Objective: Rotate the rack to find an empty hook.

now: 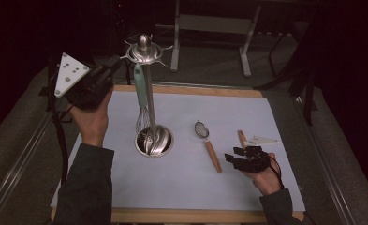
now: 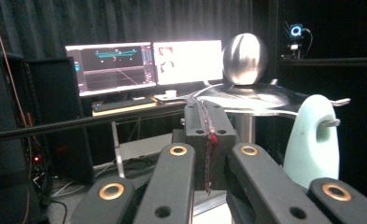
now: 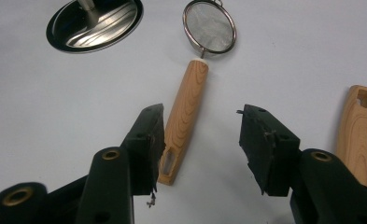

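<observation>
A steel utensil stand point(image 1: 150, 101) rises from a round base point(image 1: 165, 145) on the white mat. A whisk with a mint handle point(image 1: 140, 86) hangs from one of its top hooks. My left gripper point(image 1: 111, 68) is held high just left of the stand's top, shut on nothing. In the left gripper view the shut tips point(image 2: 208, 122) point at the stand's top disc point(image 2: 256, 97), with the mint handle point(image 2: 312, 140) to the right. My right gripper point(image 3: 200, 126) is open low over the mat, its jaws either side of the small strainer's wooden handle point(image 3: 185, 116).
A second wooden-handled utensil point(image 3: 358, 130) lies right of the strainer point(image 1: 209, 147), beside my right gripper point(image 1: 231, 154). The mat lies on a wooden board point(image 1: 186, 89). Monitors point(image 2: 144, 65) stand on a desk beyond the table, and a metal frame point(image 1: 212, 28) stands behind it.
</observation>
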Action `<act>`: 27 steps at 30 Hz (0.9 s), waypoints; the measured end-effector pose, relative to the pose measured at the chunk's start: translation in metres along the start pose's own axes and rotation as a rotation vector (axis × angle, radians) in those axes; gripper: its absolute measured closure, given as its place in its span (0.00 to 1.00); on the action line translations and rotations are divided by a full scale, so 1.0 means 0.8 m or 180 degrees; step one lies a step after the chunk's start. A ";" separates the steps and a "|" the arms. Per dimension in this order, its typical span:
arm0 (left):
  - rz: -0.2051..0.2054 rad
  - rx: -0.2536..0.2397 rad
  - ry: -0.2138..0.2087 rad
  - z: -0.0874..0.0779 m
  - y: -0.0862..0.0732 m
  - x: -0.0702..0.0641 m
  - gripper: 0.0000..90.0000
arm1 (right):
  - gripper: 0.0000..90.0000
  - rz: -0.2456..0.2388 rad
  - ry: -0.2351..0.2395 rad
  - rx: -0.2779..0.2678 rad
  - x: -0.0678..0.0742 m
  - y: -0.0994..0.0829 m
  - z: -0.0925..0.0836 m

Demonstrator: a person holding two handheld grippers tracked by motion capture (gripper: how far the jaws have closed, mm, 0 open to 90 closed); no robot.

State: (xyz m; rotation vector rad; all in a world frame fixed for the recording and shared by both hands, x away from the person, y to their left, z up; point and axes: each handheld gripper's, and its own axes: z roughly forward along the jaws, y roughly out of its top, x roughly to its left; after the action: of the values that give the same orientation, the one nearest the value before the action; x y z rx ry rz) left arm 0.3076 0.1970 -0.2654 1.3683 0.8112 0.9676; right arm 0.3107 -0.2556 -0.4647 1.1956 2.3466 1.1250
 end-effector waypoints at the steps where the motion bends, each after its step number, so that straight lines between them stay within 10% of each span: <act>1: -0.0001 0.0009 0.0006 0.001 0.001 0.001 1.00 | 0.55 0.0000 0.0000 0.0000 0.000 0.000 0.000; 27: -0.0014 0.0144 0.0088 0.023 0.004 0.019 1.00 | 0.55 0.0007 0.0004 0.0001 -0.001 -0.001 -0.001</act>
State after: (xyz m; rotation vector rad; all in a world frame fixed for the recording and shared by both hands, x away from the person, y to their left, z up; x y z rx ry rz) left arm 0.3305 0.2027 -0.2597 1.3941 0.8611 0.9718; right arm 0.3106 -0.2568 -0.4649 1.1983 2.3471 1.1264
